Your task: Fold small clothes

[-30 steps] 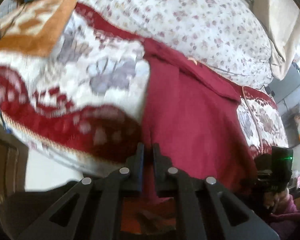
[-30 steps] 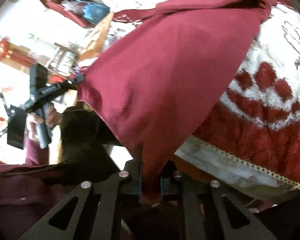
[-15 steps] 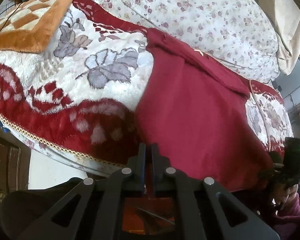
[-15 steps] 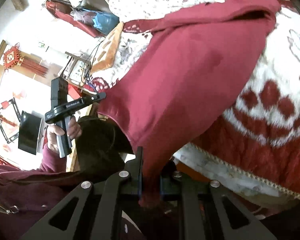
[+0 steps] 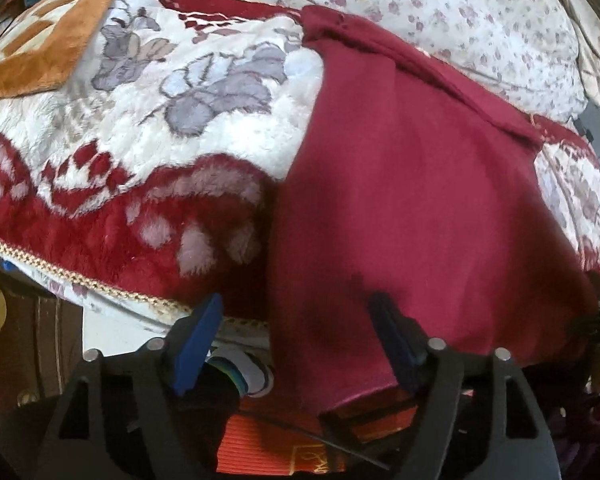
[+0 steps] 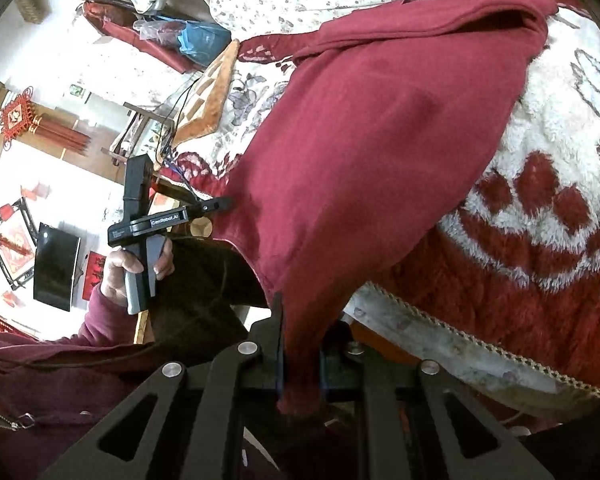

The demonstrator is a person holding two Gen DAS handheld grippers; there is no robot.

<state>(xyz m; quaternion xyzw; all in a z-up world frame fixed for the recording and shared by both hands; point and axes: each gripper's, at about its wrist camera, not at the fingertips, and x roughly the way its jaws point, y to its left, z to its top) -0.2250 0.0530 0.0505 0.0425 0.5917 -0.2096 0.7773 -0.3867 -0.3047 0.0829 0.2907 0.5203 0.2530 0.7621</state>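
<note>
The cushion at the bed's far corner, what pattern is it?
Orange and cream checks on the cushion, clearest in the left wrist view.

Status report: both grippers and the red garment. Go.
Left gripper open, fingers spread either side of the red garment. Right gripper shut on its hem. Garment draped over the blanket edge. Nothing blocking.

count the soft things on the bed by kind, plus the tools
dark red garment: 1
red and white plush blanket: 1
floral quilt: 1
orange checked cushion: 1
tools: 2, left tool, right tool
total: 6
</note>
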